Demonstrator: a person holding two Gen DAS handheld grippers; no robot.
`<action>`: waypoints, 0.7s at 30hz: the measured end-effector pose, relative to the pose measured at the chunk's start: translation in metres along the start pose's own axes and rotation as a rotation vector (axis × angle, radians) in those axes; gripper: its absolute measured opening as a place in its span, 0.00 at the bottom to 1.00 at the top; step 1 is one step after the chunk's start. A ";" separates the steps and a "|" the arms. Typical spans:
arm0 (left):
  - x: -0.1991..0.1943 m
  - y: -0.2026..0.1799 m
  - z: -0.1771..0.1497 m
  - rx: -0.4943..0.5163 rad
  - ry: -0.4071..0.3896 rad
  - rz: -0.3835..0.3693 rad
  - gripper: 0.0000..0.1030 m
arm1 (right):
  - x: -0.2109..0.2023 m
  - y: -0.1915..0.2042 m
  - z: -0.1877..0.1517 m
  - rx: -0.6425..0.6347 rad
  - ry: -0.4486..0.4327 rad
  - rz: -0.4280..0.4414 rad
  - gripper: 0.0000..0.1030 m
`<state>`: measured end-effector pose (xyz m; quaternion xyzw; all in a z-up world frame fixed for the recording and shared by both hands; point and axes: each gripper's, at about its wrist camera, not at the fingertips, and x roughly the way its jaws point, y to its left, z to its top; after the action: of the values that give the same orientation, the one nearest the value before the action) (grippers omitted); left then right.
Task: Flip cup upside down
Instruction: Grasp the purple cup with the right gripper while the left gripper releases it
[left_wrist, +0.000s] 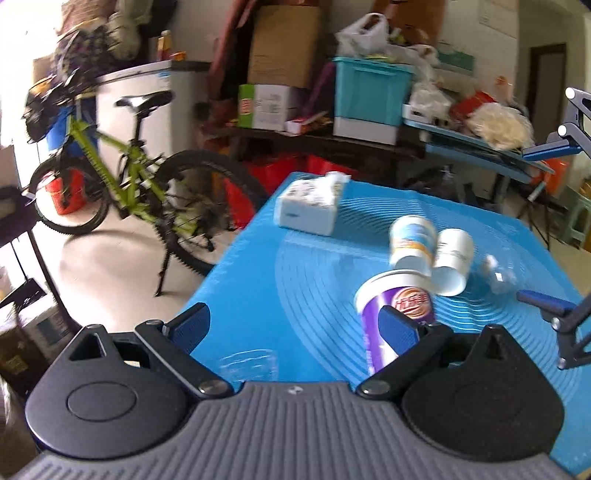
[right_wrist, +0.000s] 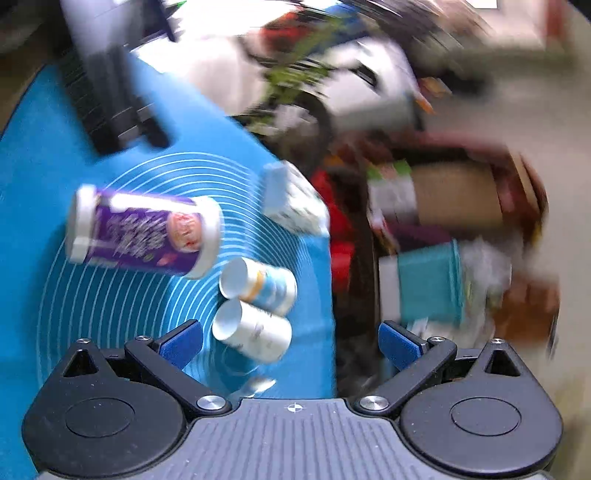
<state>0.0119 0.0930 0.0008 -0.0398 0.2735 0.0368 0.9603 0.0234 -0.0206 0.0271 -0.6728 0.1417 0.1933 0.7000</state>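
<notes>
L gripper (left_wrist: 295, 332) & R gripper (right_wrist: 291, 343) both released; clear cup (left_wrist: 249, 365) only in L view.

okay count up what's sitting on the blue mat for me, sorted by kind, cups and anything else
Paper cups: 3, the purple cup, the blue and white cup, the white cup
Clear plastic cups: 1, the clear cup near the left hand-held gripper
Tissue packs: 1, the tissue pack
Total: 5

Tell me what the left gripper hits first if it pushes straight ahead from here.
Probably nothing soon: the open left gripper points over bare blue mat. The purple cup lies off to its right finger's side.
</notes>
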 end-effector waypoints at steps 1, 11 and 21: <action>0.001 0.005 0.000 -0.008 0.001 0.012 0.94 | 0.001 0.007 0.008 -0.089 -0.011 -0.004 1.00; 0.006 0.040 -0.017 -0.052 0.025 0.111 0.94 | 0.020 0.081 0.050 -0.864 -0.159 -0.022 1.00; 0.011 0.067 -0.029 -0.101 0.069 0.134 0.94 | 0.056 0.128 0.054 -1.264 -0.174 0.044 1.00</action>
<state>0.0000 0.1570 -0.0336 -0.0708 0.3063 0.1132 0.9425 0.0110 0.0399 -0.1093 -0.9345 -0.0432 0.3080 0.1729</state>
